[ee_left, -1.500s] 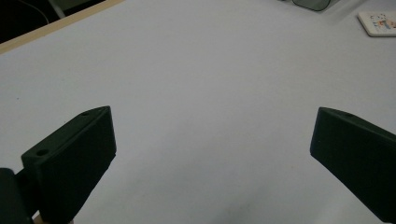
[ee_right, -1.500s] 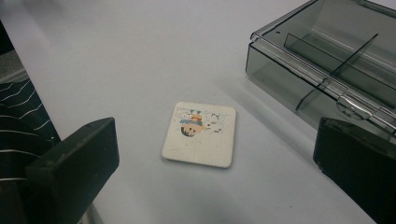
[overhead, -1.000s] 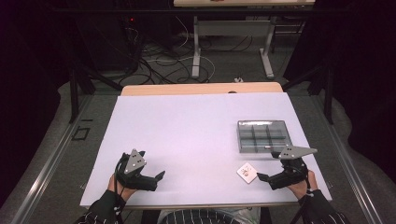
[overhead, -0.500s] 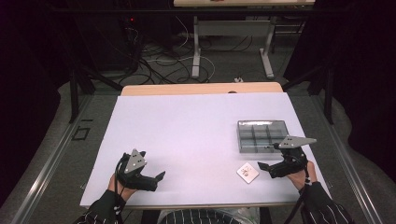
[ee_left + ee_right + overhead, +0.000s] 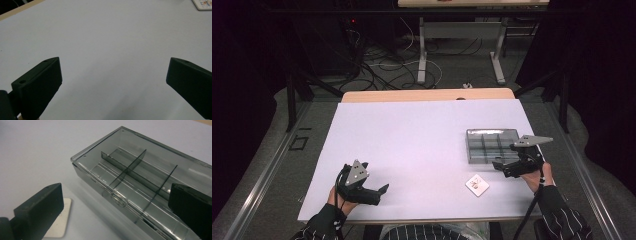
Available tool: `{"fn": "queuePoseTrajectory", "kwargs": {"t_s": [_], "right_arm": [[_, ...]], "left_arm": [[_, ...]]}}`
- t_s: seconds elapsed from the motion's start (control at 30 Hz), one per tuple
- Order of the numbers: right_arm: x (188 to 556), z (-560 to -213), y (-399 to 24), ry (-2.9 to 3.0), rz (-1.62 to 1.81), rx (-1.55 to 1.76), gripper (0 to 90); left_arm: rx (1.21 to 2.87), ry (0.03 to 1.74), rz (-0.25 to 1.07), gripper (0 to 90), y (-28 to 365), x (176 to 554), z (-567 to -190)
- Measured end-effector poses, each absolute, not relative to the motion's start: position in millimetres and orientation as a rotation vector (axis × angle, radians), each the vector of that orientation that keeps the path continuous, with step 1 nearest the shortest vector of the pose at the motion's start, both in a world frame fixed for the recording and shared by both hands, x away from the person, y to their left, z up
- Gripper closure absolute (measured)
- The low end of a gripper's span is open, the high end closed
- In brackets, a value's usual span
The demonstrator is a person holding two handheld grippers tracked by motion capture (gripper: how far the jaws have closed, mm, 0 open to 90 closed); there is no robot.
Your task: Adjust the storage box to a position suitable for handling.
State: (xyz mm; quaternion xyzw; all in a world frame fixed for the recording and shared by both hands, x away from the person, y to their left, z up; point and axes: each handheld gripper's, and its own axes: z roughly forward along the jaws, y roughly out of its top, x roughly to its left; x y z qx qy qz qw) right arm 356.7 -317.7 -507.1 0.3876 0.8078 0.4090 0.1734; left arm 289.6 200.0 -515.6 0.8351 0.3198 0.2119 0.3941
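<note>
A smoky clear compartment box (image 5: 491, 144) lies on the right of the white table (image 5: 412, 145); its lid looks closed and its cells look empty. A small white card (image 5: 477, 184) lies in front of it. My right gripper (image 5: 502, 168) hovers at the box's near edge, open, jaws pointing left. In the right gripper view the box (image 5: 130, 170) sits just beyond the open right gripper (image 5: 116, 192), and the card (image 5: 60, 220) lies partly behind the left jaw. My left gripper (image 5: 381, 192) rests open at the near left, holding nothing. The left gripper (image 5: 114, 65) faces bare table.
The card's corner (image 5: 203, 4) peeks in at the top right of the left gripper view. A wooden strip (image 5: 427, 95) borders the table's far edge. Behind it are cables on the floor (image 5: 377, 65) and a desk frame (image 5: 459, 45). A person's striped sleeves (image 5: 562, 215) enter from below.
My right gripper has lifted and moved forward from beside the card to the box's near edge. The left gripper has stayed put.
</note>
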Motion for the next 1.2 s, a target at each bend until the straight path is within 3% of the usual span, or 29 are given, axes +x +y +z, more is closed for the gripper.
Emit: {"fn": "queuePoseTrajectory", "kwargs": {"t_s": [0.67, 0.77, 1.2], "right_arm": [[389, -510, -353, 2.183, 1.143, 1.263, 1.9], [393, -511, -357, 2.164, 1.124, 1.279, 16.2], [394, -510, -374, 2.036, 1.142, 1.363, 58.5]], "left_arm": [[2.125, 0.811, 0.536, 0.3, 200, 289, -516], [2.131, 0.804, 0.537, 0.3, 199, 289, -516], [2.137, 0.810, 0.545, 0.3, 199, 289, -516]]}}
